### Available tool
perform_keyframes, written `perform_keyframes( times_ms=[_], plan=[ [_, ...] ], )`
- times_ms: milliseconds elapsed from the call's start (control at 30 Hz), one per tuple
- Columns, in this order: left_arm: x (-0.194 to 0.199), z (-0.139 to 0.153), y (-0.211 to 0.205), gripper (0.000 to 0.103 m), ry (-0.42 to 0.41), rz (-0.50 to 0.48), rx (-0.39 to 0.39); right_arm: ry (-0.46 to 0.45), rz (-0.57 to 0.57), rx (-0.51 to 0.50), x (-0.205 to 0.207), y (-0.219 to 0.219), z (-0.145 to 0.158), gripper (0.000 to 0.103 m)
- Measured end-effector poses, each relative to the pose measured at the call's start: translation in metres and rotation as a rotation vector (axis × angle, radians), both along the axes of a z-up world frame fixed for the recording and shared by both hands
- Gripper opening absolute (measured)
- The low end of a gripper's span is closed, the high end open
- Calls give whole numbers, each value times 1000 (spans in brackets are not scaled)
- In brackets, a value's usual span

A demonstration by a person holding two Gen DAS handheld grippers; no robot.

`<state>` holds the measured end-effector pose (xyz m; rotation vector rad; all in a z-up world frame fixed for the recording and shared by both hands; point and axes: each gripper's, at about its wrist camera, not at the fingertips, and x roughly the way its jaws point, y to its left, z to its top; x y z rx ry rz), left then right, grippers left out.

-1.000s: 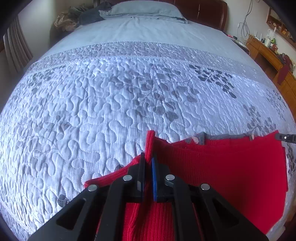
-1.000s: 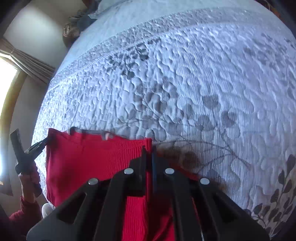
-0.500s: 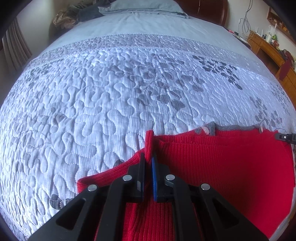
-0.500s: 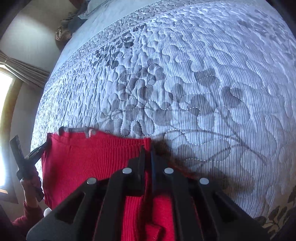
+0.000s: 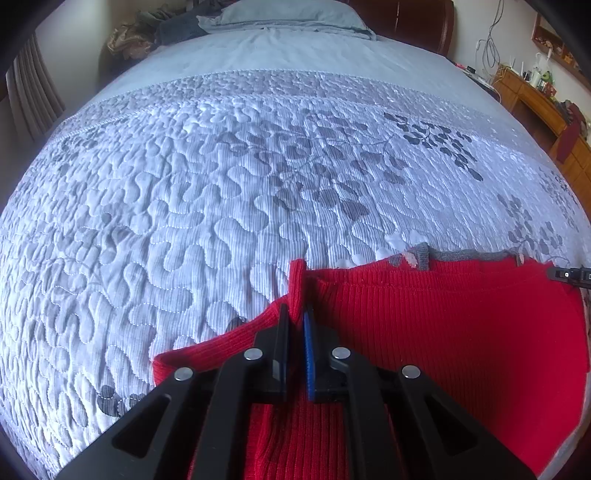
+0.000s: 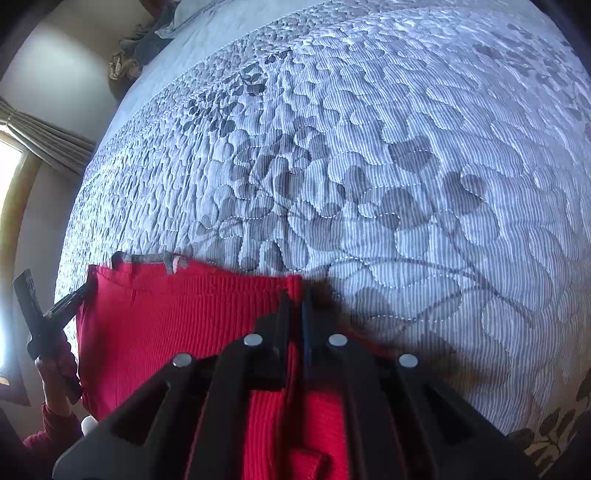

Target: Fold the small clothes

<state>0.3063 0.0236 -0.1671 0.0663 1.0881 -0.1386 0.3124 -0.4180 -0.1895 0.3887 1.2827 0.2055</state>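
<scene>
A red ribbed knit garment (image 5: pixel 443 332) with a grey neck edge lies on the quilted bed near its front edge. My left gripper (image 5: pixel 295 314) is shut on the garment's left corner, and a fold of red cloth stands up between the pads. In the right wrist view the same red garment (image 6: pixel 166 321) spreads to the left. There my right gripper (image 6: pixel 294 299) is shut on its right corner. The left gripper (image 6: pixel 68 302) and the hand holding it show at the far left edge. The tip of the right gripper (image 5: pixel 569 274) shows at the right edge of the left wrist view.
The grey-white quilt with a leaf pattern (image 5: pixel 258 184) stretches away to pillows (image 5: pixel 288 16) and a dark headboard. A pile of clothes (image 5: pixel 147 33) lies at the far left corner. A wooden desk (image 5: pixel 535 99) with clutter stands along the right wall. Curtains (image 6: pixel 44 140) hang at the left.
Both grippers have shifted slightly forward over the quilt with the garment's top edge; the quilt looks closer in the right wrist view. Both grips are unchanged.
</scene>
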Motion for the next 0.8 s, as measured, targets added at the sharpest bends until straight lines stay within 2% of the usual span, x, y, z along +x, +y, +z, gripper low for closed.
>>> perform_keyframes(
  times_ms=[200, 267, 333, 367, 467, 633, 800],
  plan=[
    [-9, 16, -7, 12, -40, -10, 27, 4, -10, -14, -2, 3, 7, 15],
    [-13, 23, -9, 13, -48, -16, 28, 4, -13, -2, -3, 5, 12, 29],
    [-17, 31, -11, 13, -55, -21, 24, -6, -4, -51, -5, 10, 19, 32],
    [-20, 35, -12, 14, -61, -22, 22, -18, 4, -89, -6, 13, 25, 38],
    [-29, 50, -16, 23, -81, -25, 15, -38, 10, -120, -11, 14, 38, 43],
    [-47, 71, -29, 29, -115, -60, 24, -78, -25, -127, -34, 4, 68, 56],
    [-63, 81, -45, 30, -97, -80, 3, -56, -44, -161, -71, -3, 83, 62]
  ],
)
